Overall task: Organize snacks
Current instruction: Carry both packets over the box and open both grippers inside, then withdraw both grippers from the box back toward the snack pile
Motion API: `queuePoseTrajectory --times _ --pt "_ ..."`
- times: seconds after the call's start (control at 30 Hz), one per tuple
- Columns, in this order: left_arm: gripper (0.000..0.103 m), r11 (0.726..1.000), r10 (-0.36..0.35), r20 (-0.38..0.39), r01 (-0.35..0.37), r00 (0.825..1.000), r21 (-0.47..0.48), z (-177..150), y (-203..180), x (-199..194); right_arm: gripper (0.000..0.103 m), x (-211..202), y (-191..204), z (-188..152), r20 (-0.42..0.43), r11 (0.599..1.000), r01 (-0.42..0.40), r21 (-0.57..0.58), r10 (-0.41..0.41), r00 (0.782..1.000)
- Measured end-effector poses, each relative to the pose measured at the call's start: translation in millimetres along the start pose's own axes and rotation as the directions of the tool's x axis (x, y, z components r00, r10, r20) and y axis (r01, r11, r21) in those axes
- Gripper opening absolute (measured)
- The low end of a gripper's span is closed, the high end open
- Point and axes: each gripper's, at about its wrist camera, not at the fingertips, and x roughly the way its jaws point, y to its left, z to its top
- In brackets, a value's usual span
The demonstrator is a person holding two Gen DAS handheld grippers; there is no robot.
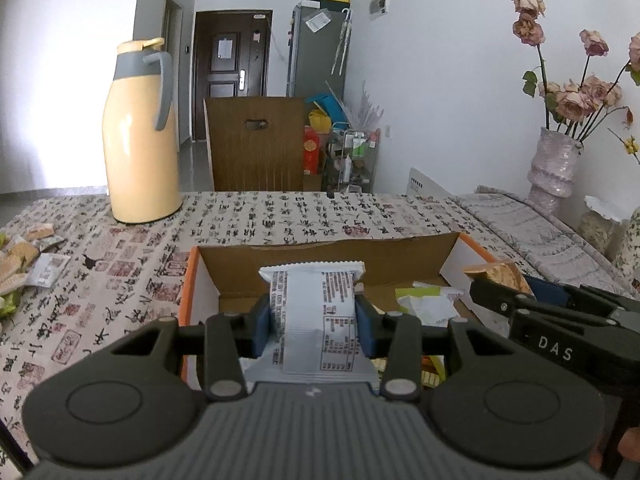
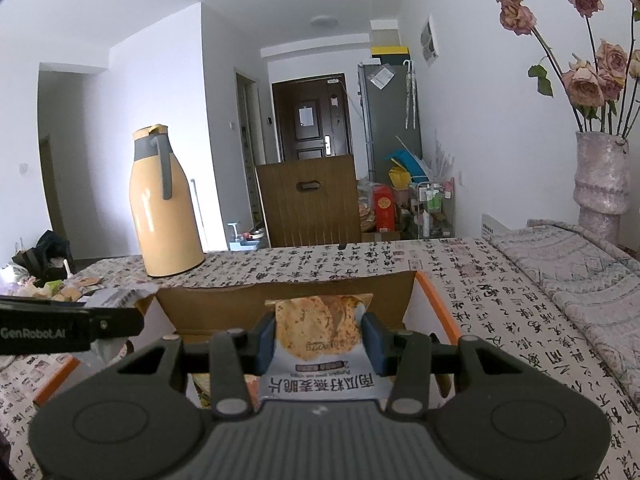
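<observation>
My left gripper point(image 1: 314, 326) is shut on a white snack packet point(image 1: 314, 312) with its printed back up, held over the open cardboard box point(image 1: 320, 256) with orange edges. My right gripper point(image 2: 319, 342) is shut on a cracker snack packet point(image 2: 320, 332) and holds it over the same box point(image 2: 280, 300). The right gripper also shows at the right of the left wrist view point(image 1: 496, 286), with its packet point(image 1: 498, 274) over the box's right side. A green and white packet point(image 1: 428, 300) lies inside the box. A pile of loose snacks point(image 1: 20, 264) lies on the table at far left.
A yellow thermos jug point(image 1: 140, 136) stands on the patterned tablecloth point(image 1: 280, 216) behind the box to the left. A vase of dried roses point(image 1: 554, 168) stands at the right by a folded quilt point(image 1: 520, 220). A wooden chair back point(image 1: 256, 144) is beyond the table.
</observation>
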Motion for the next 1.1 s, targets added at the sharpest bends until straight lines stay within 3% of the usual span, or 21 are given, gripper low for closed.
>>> queuePoseTrajectory --times 0.1,0.13,0.23,0.27,0.33,0.4,1.1 --pt "0.045 1.000 0.006 0.003 -0.006 1.000 -0.006 0 1 -1 0.046 0 -1 -1 -0.007 1.000 0.000 0.001 0.000 1.000" --pt "0.050 1.000 0.004 0.006 -0.004 1.000 -0.010 0 2 -2 0.047 0 -1 -2 -0.008 1.000 0.004 0.002 -0.004 1.000" --pt "0.083 1.000 0.017 0.027 -0.017 0.999 -0.017 -1 2 -6 0.073 0 -2 -3 -0.016 1.000 0.016 0.004 -0.016 1.000" --pt "0.095 0.999 0.032 0.034 -0.032 0.999 -0.018 -1 2 -7 0.087 -1 -2 -4 -0.015 1.000 0.029 0.005 -0.029 0.999" --pt "0.103 0.999 0.048 0.049 -0.047 0.998 -0.020 -2 2 -9 0.096 -3 -1 -5 -0.009 0.999 0.044 0.005 -0.044 0.999" --pt "0.103 0.999 0.051 0.050 -0.050 0.997 -0.021 -1 2 -10 0.103 -3 -2 -5 -0.010 0.999 0.053 0.012 -0.053 0.999" --pt "0.103 0.998 0.045 0.031 -0.044 0.998 -0.038 -1 0 -16 0.103 0 -6 -5 -0.038 0.996 0.089 0.028 -0.088 0.995"
